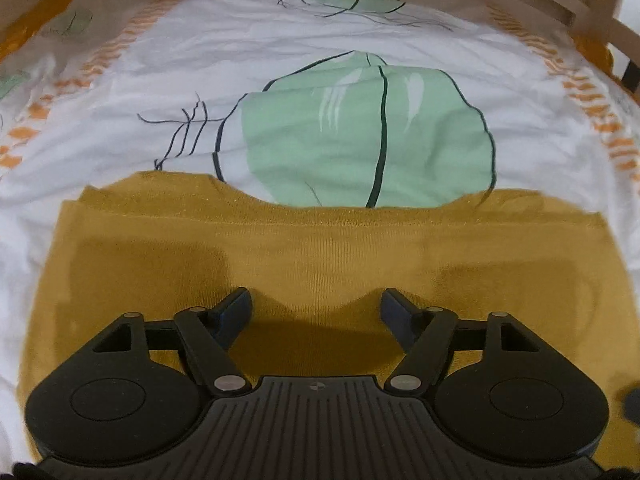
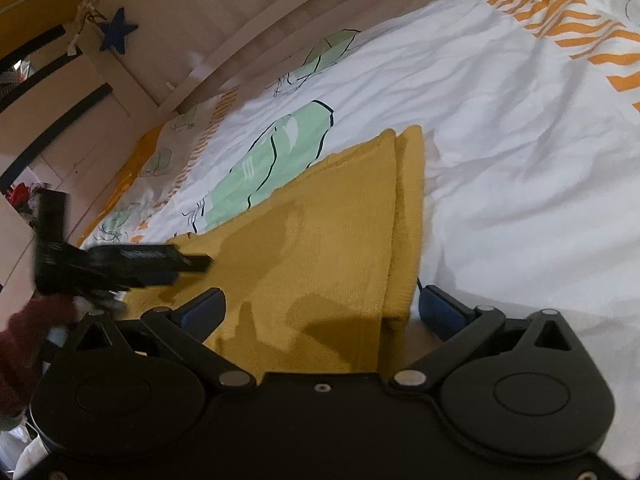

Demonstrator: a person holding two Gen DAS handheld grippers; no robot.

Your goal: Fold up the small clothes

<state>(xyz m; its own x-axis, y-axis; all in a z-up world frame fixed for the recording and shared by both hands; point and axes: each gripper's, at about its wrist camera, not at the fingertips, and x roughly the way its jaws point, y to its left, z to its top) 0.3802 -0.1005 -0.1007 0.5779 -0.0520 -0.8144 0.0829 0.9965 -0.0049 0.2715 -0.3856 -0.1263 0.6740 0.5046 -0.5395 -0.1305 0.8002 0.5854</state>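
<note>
On the bed's white patterned sheet (image 1: 360,48), I hold my left gripper (image 1: 316,308) spread wide and empty just above the mustard-yellow garment (image 1: 320,248), which lies flat with its sides already turned in. To its right my right gripper (image 2: 320,308) also stands spread, straddling the garment's folded right edge with one blue pad over the knit and the other on the sheet, pinching nothing. The risk I see: a jaw closing on the soft sheet along with the knit, which could drag the bedding up and pull the fold open.
</note>
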